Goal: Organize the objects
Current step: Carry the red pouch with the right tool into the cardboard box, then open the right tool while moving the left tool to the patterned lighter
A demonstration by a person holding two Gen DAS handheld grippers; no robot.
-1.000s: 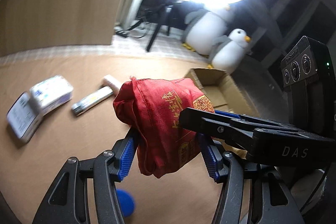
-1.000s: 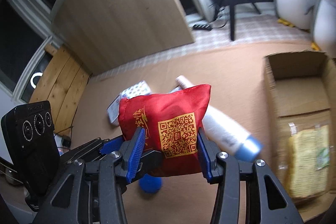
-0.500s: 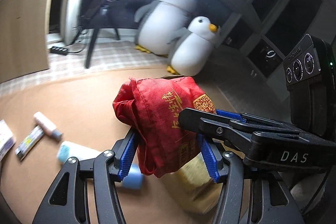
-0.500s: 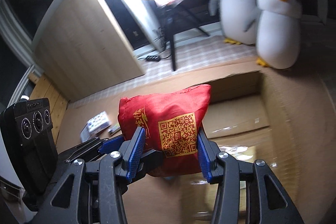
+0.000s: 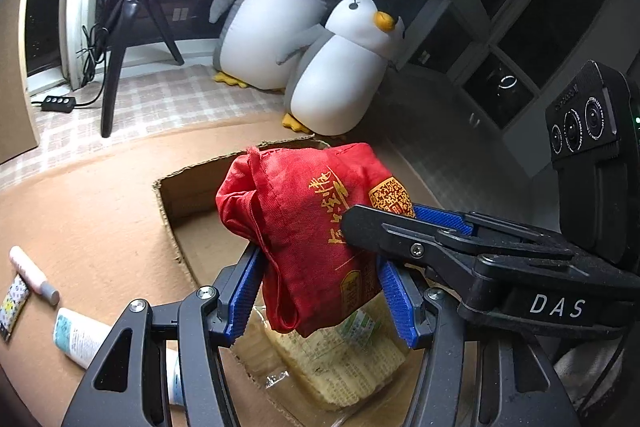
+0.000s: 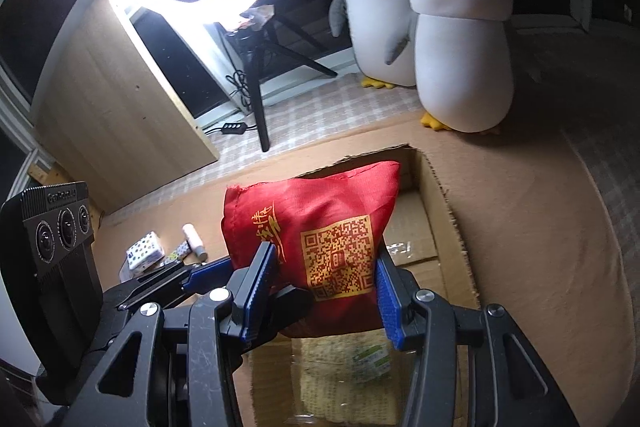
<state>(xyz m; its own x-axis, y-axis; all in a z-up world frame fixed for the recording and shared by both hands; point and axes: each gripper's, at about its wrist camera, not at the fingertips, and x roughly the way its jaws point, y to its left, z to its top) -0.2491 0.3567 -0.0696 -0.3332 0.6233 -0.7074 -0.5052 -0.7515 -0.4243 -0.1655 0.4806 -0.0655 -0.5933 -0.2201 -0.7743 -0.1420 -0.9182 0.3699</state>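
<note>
Blue-padded jaws of the left gripper and the right gripper both clamp the red cloth bag, which hangs above the open cardboard box. Inside the box, directly under the bag, lies a clear-wrapped noodle pack. Risk: soft fabric may slip or snag if one grip lets go first, dropping the bag askew onto the box wall. Left of the box, a tube lies outside.
</note>
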